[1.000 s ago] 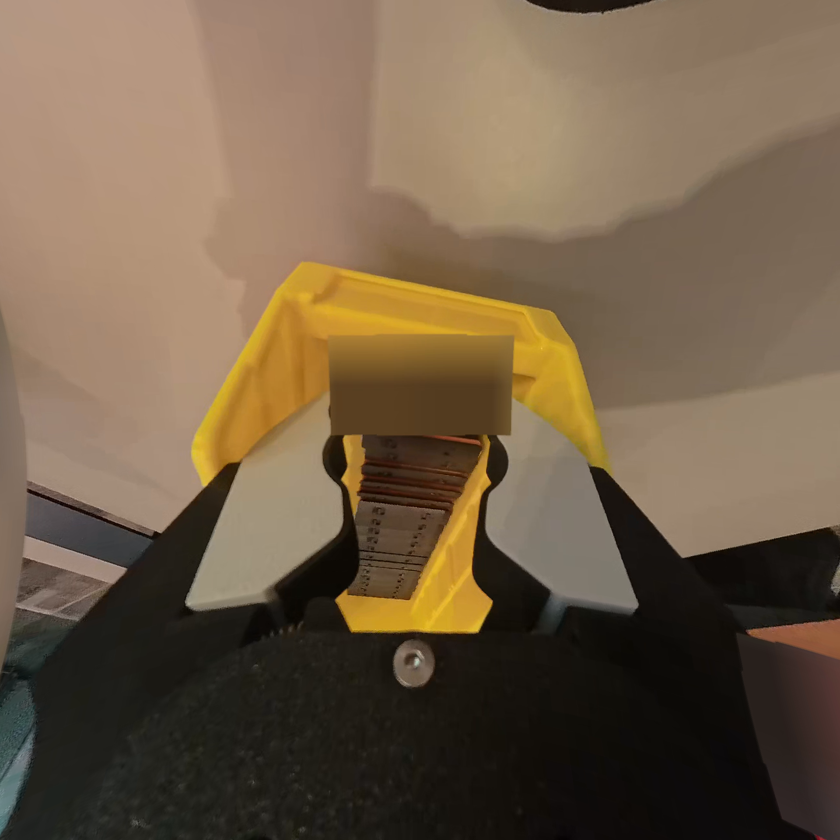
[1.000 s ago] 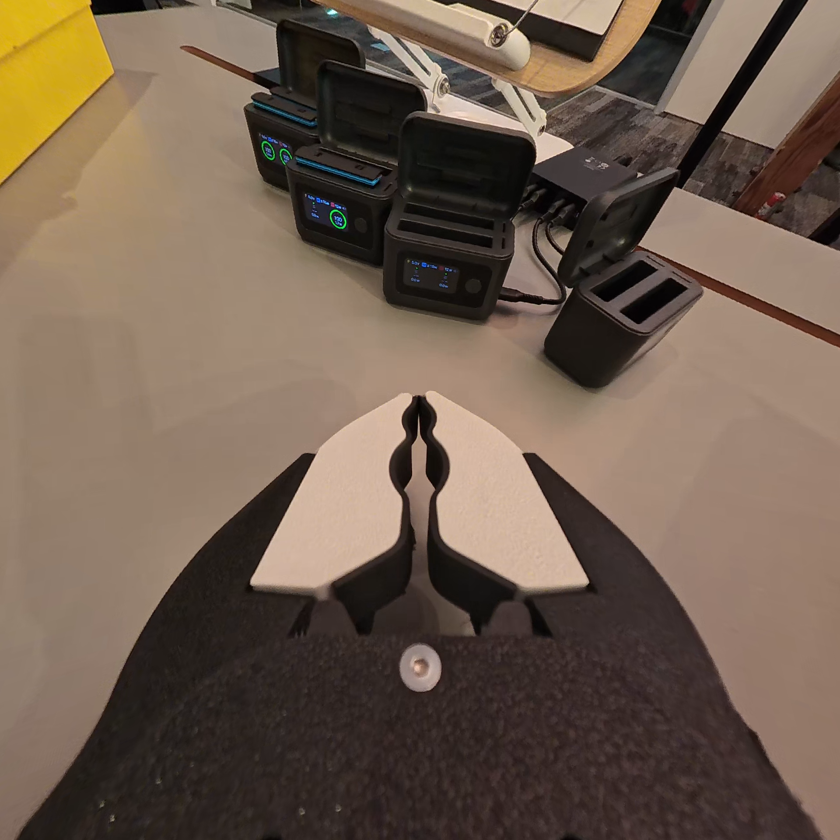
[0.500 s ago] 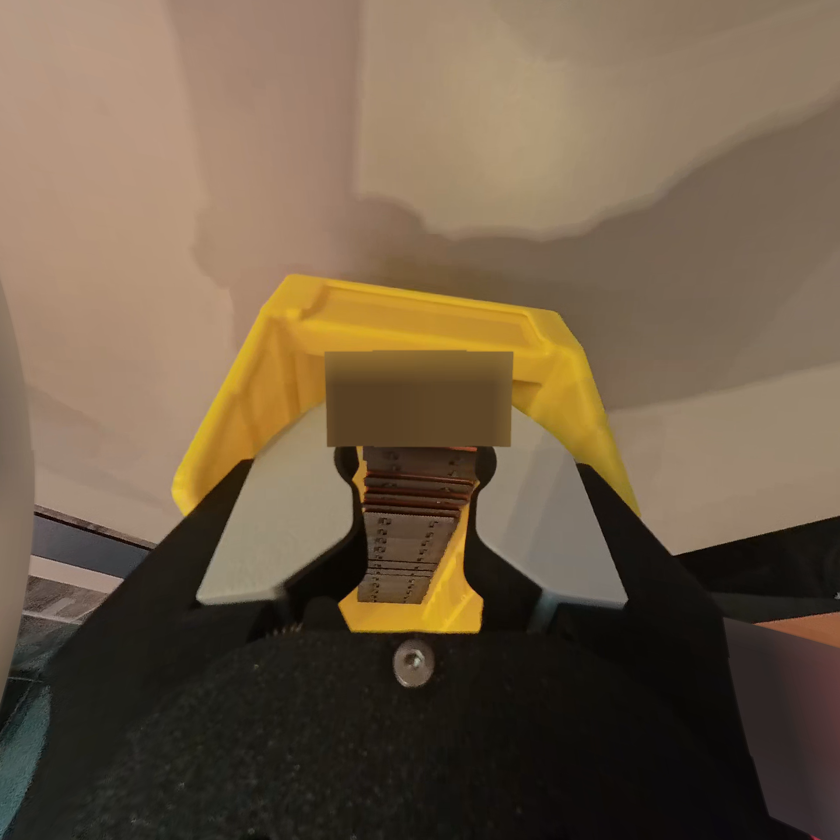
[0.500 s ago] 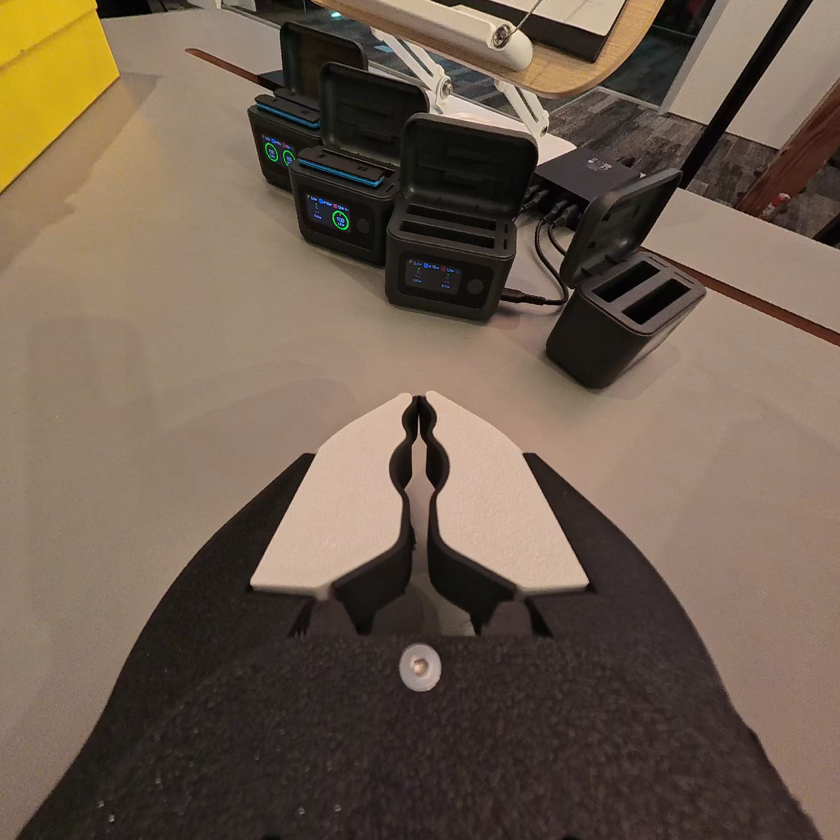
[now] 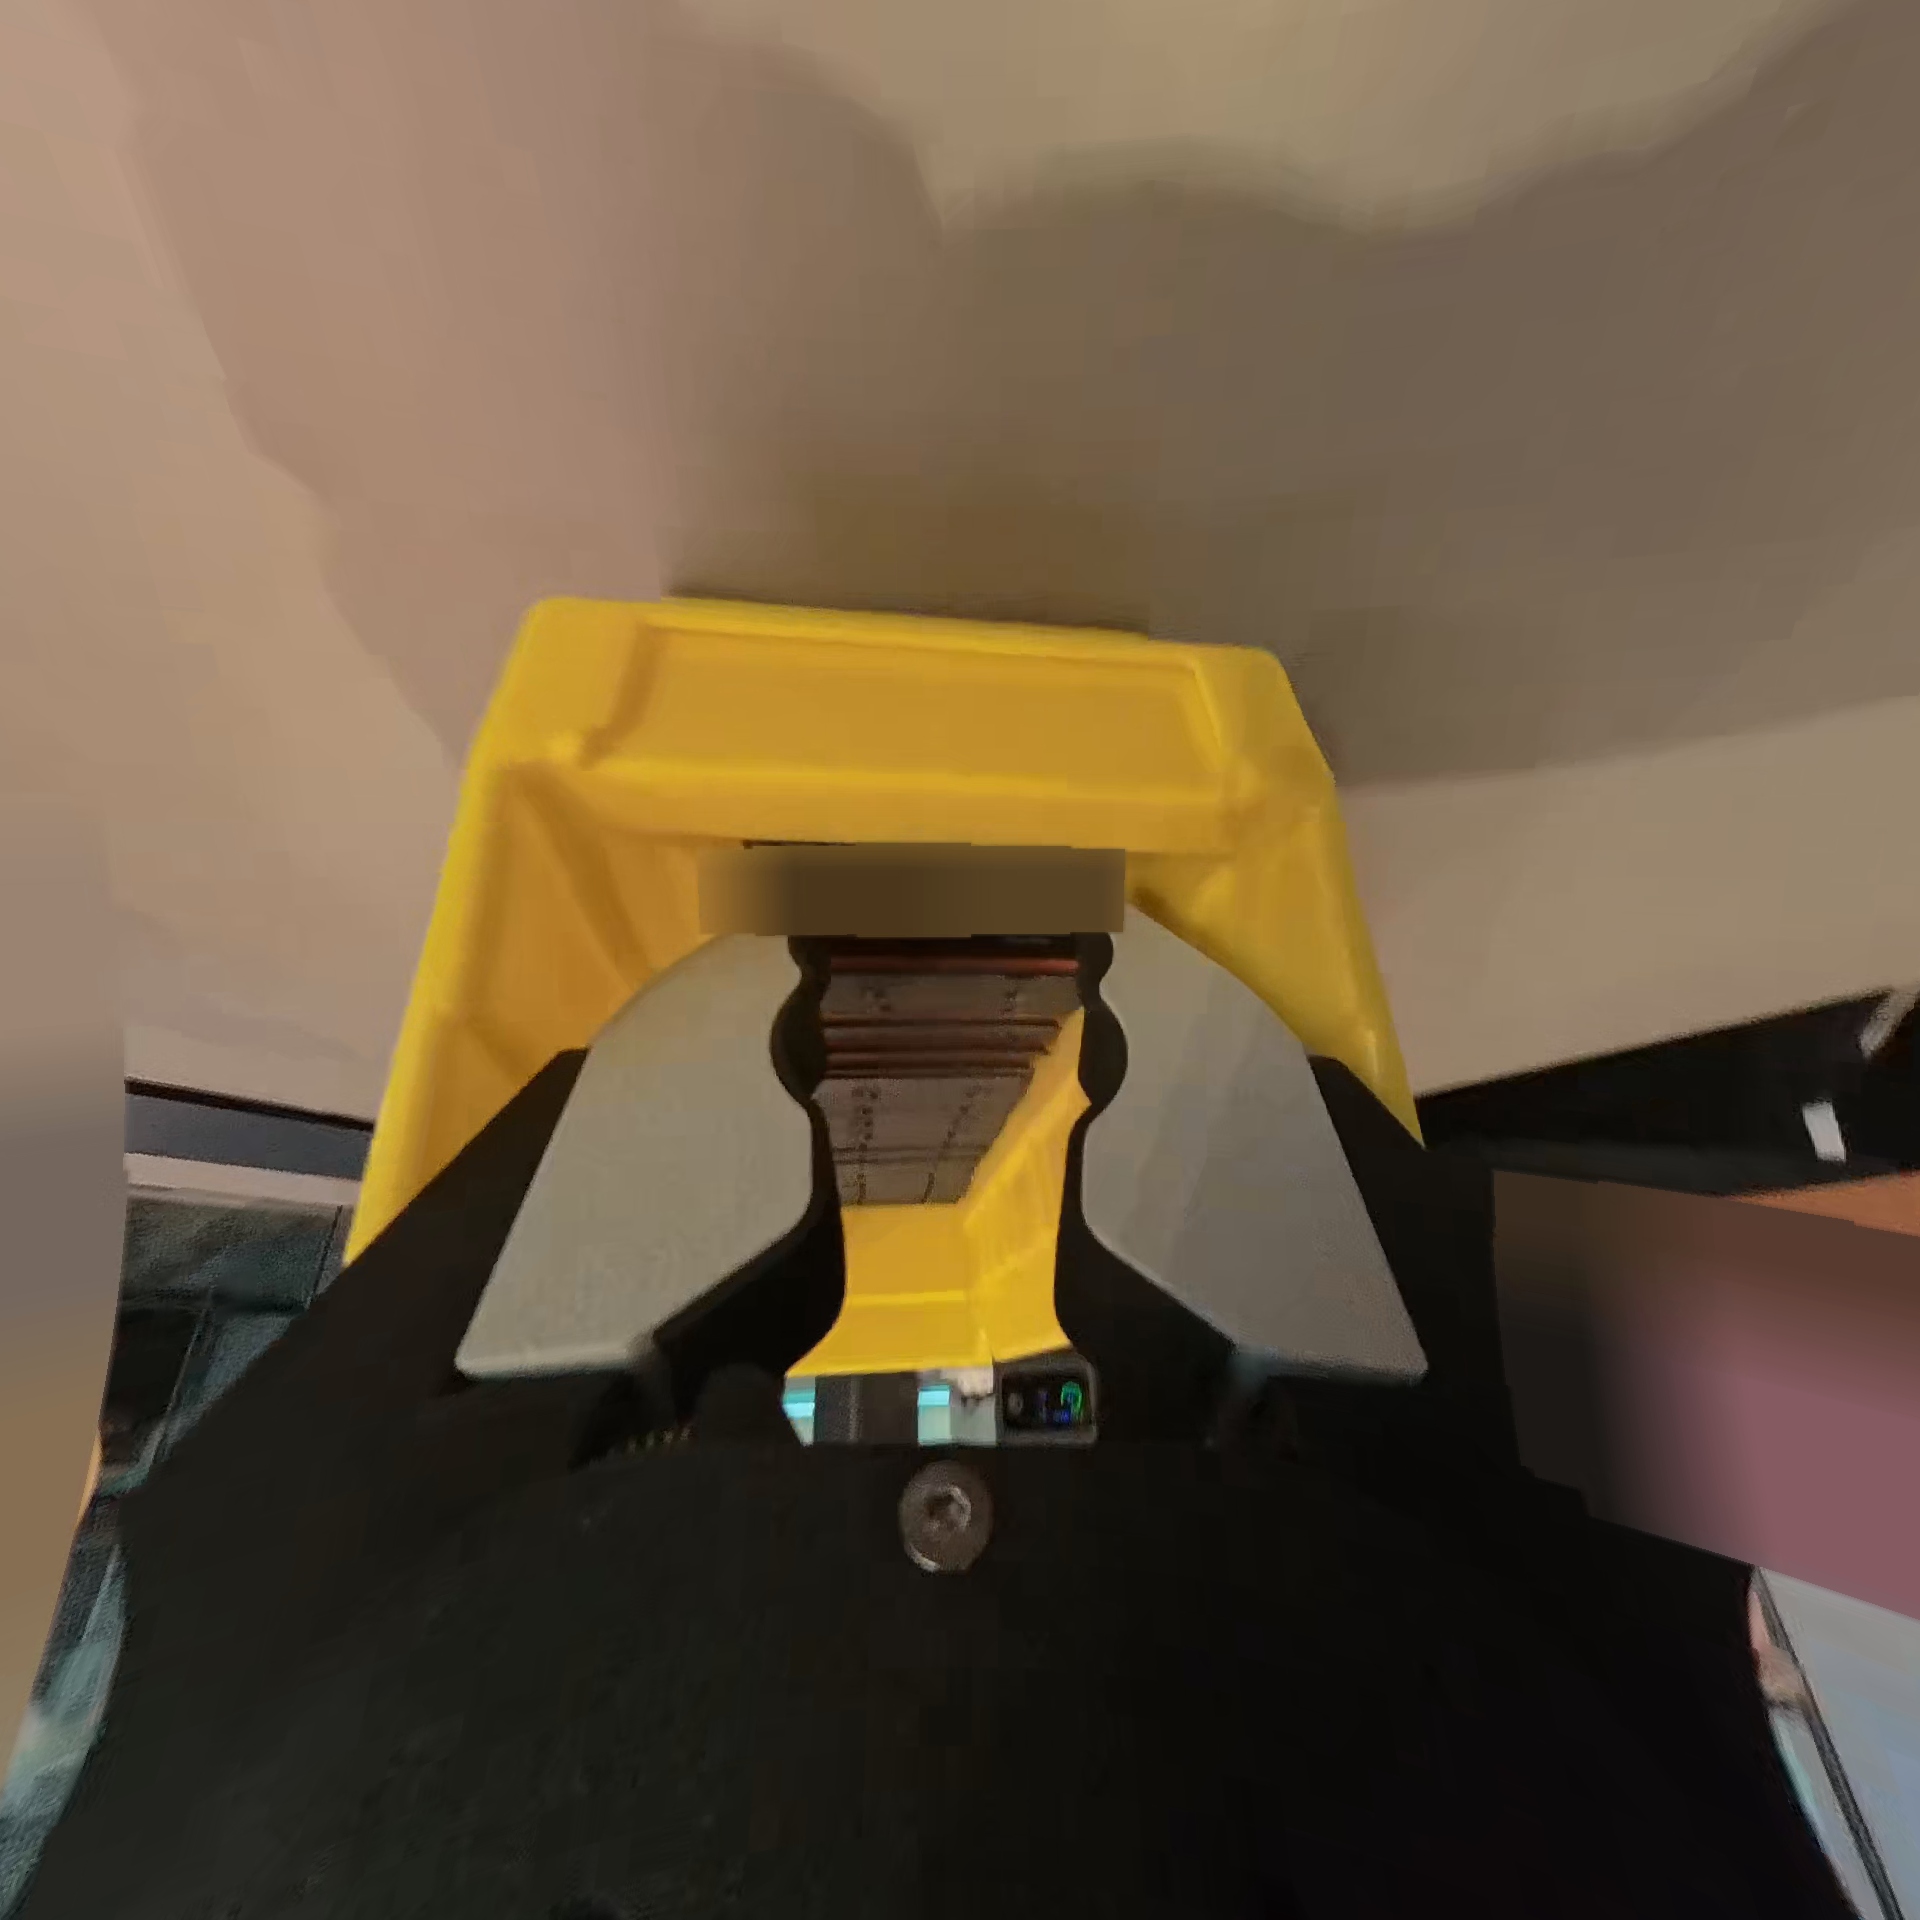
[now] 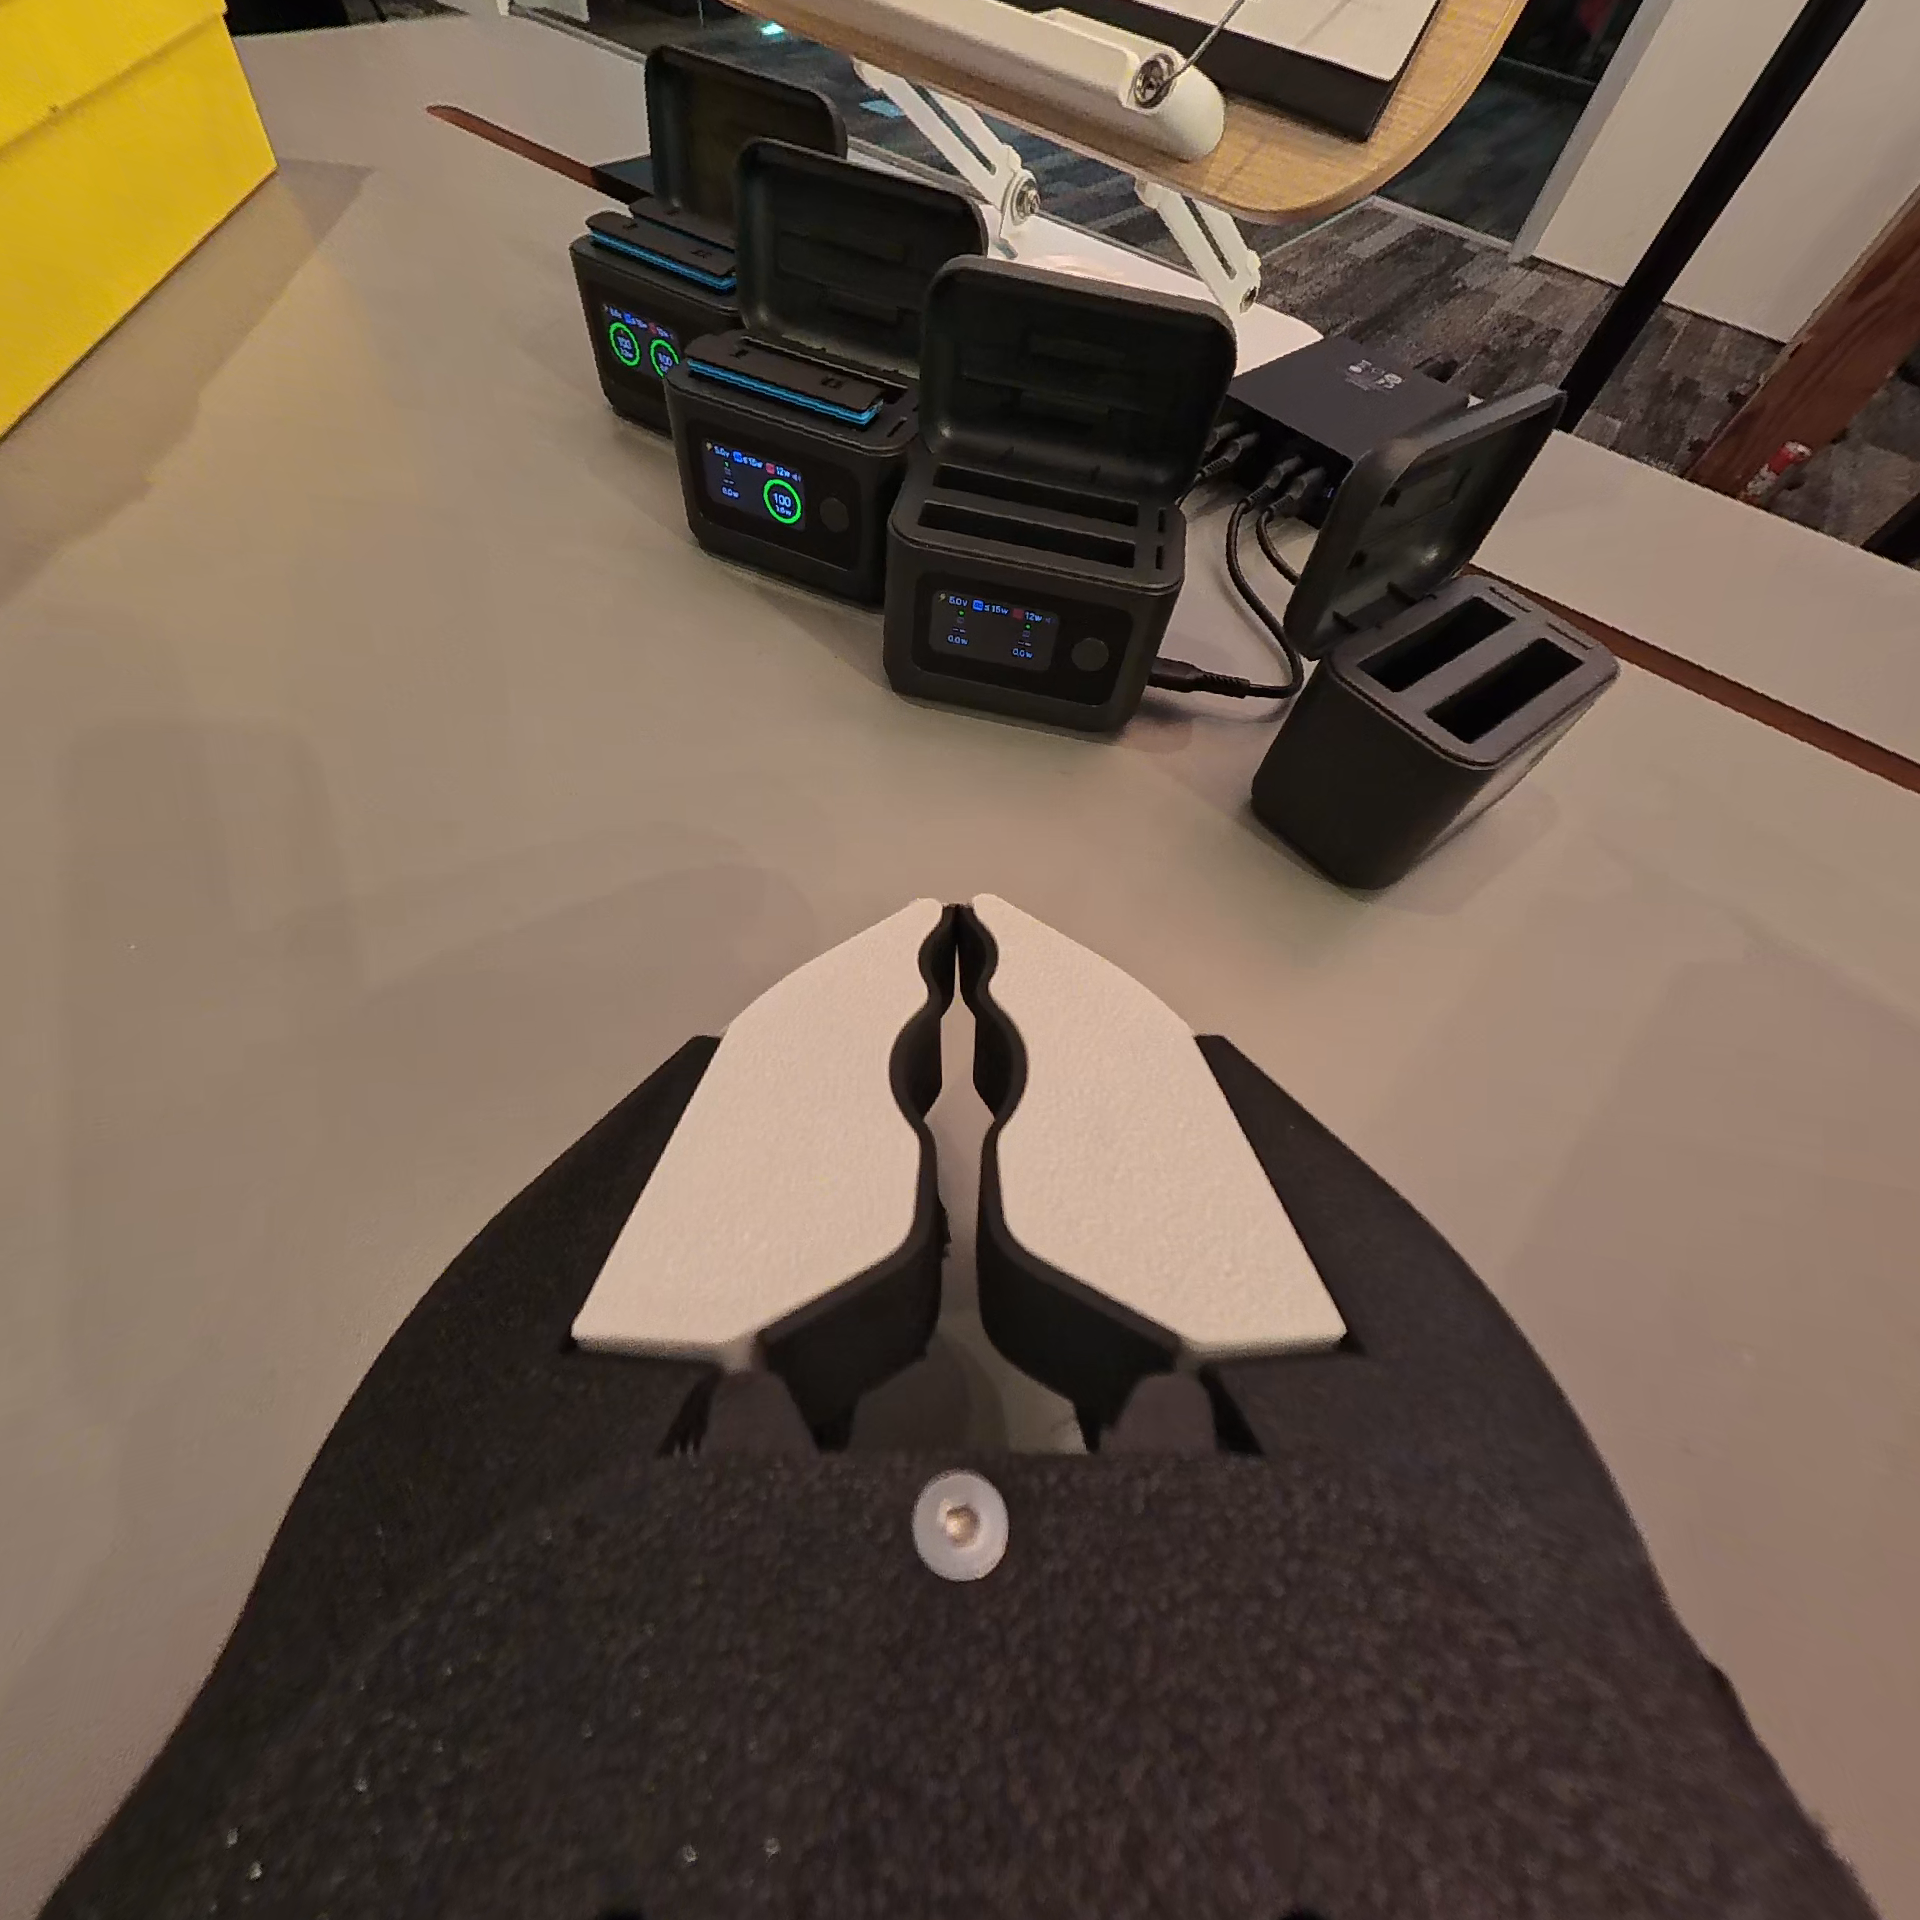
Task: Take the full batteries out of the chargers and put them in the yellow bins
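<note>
My left gripper (image 5: 945,940) is open above a yellow bin (image 5: 914,727). Several grey batteries (image 5: 914,1122) stacked in the bin show through the gap between its fingers; a blurred patch hides the tips. My right gripper (image 6: 958,909) is shut and empty above the table. Beyond it stand several black chargers with open lids. The far one (image 6: 644,343) holds blue-edged batteries (image 6: 665,244) and shows two green rings. The second (image 6: 779,499) holds one battery (image 6: 790,390) and shows one green ring. The third (image 6: 1023,634) and the turned fourth (image 6: 1423,748) have empty slots.
A yellow bin (image 6: 104,177) stands at the far left of the grey table (image 6: 416,727). Cables (image 6: 1247,582) run from the chargers to a black power hub (image 6: 1351,384). A white hinged arm (image 6: 1039,73) under a wooden board overhangs the chargers.
My left gripper's fingers have drawn closer together, and the view has shifted over the yellow bin. My right gripper stays shut and has moved slightly left.
</note>
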### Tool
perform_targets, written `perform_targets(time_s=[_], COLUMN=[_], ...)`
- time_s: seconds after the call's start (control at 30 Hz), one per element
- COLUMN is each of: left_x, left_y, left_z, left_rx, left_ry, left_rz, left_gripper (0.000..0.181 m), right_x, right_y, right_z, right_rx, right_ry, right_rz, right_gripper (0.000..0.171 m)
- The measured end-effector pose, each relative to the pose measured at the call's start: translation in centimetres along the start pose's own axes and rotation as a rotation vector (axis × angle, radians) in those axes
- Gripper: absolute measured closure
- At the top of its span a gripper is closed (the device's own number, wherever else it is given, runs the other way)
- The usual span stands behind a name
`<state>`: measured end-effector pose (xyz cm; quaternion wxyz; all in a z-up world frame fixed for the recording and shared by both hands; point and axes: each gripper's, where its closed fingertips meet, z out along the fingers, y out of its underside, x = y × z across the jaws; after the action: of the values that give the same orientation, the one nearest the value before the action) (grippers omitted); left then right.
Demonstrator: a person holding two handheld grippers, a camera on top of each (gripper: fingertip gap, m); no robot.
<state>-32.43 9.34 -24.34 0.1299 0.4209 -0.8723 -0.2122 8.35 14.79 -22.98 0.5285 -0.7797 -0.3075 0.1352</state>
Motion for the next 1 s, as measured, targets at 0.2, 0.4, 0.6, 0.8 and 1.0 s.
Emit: perform_targets(time_s=[0.2, 0.4, 0.6, 0.8, 1.0], left_x=[0.0, -0.4, -0.7, -0.6, -0.6], left_y=[0.2, -1.0, -1.0, -1.4, -1.4], left_z=[0.2, -1.2, -1.0, -0.7, -0.6], left_rx=[0.009, 0.257, 0.46, 0.543, 0.574], left_ry=[0.018, 0.003, 0.074, 0.174, 0.199], left_rz=[0.012, -0.163, -0.384, -0.425, -0.479], left_gripper=[0.138, 0.131, 0.124, 0.126, 0.125], right_x=[-0.1, -0.2, -0.5, -0.5, -0.6], right_y=[0.0, 0.0, 0.1, 0.1, 0.2], right_z=[0.0, 0.0, 0.2, 0.1, 0.2], right_rx=[-0.001, -0.005, -0.014, -0.012, -0.019], right_ry=[-0.005, -0.012, -0.017, -0.015, -0.019], right_rz=[-0.005, -0.013, -0.032, -0.033, -0.041], right_gripper=[0.171, 0.171, 0.171, 0.171, 0.171])
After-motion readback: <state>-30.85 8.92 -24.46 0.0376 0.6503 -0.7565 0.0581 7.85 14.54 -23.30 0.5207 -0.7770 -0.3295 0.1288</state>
